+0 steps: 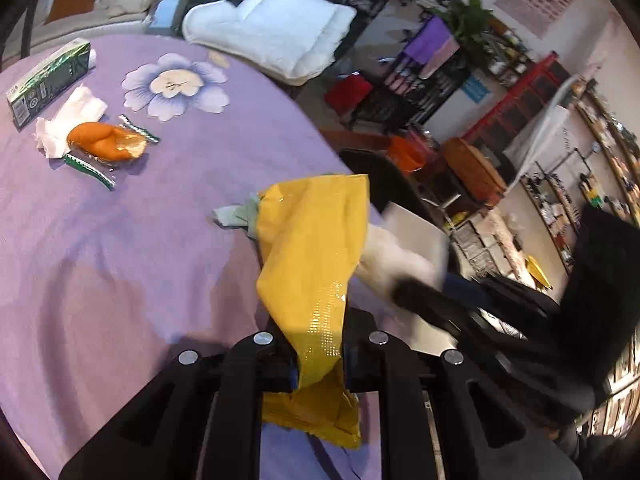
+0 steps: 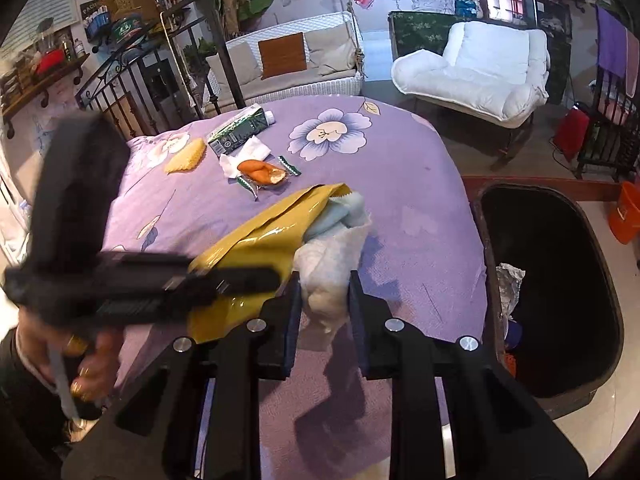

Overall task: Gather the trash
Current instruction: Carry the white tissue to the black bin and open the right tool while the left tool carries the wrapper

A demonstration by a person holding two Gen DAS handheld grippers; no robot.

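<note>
The left hand-held gripper (image 1: 310, 354) is pinching the yellow bag (image 1: 314, 248); the right hand-held gripper (image 2: 325, 300) is clamping crumpled white tissue (image 2: 326, 276) between its fingers.

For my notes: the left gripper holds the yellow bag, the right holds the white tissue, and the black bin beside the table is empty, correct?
Not quite: the black bin already holds crumpled trash, as the right wrist view shows. The left gripper does hold the yellow bag, and the right gripper the white tissue.

glossy yellow bag (image 1: 312, 248), purple flowered tablecloth (image 1: 120, 240), black bin (image 2: 560, 280)
</note>
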